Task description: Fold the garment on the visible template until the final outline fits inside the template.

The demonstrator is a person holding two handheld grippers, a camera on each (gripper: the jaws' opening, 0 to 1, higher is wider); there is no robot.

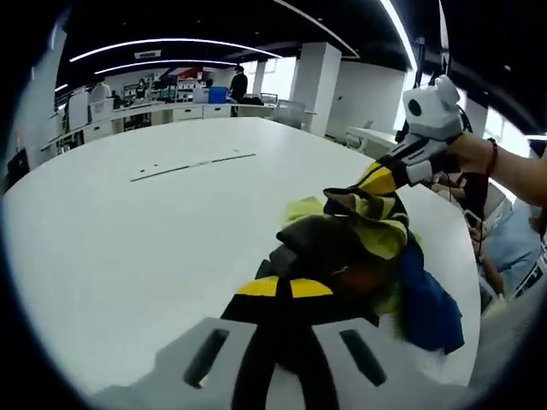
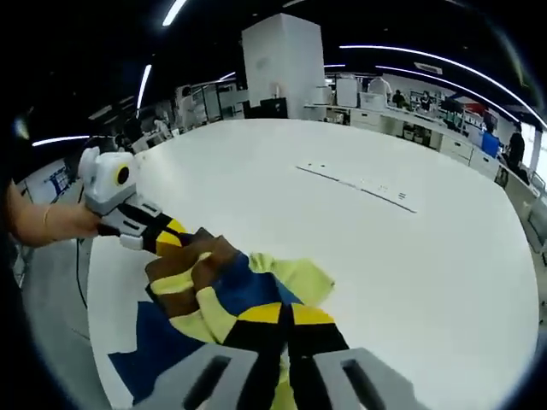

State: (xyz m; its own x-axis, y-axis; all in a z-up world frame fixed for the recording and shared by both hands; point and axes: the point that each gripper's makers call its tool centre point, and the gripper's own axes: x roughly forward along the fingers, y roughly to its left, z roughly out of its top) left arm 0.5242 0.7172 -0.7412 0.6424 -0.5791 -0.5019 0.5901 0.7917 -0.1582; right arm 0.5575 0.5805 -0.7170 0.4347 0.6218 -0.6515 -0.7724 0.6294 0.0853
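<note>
Left tongs [image 1: 284, 289], right tongs [image 2: 286, 316] both clamped on garment [image 2: 231, 290].

No legible text in either view

Faint dark marks along the thin strip [image 2: 359, 184] on the white table [image 2: 427, 273] are too small to read; a red sign [image 1: 190, 73] at the far wall is blurred.

The big white table [image 1: 128, 231] is open and bare past the bunched garment [image 1: 359, 248]. Only thin tape lines [image 1: 192, 166] lie far across it.
</note>
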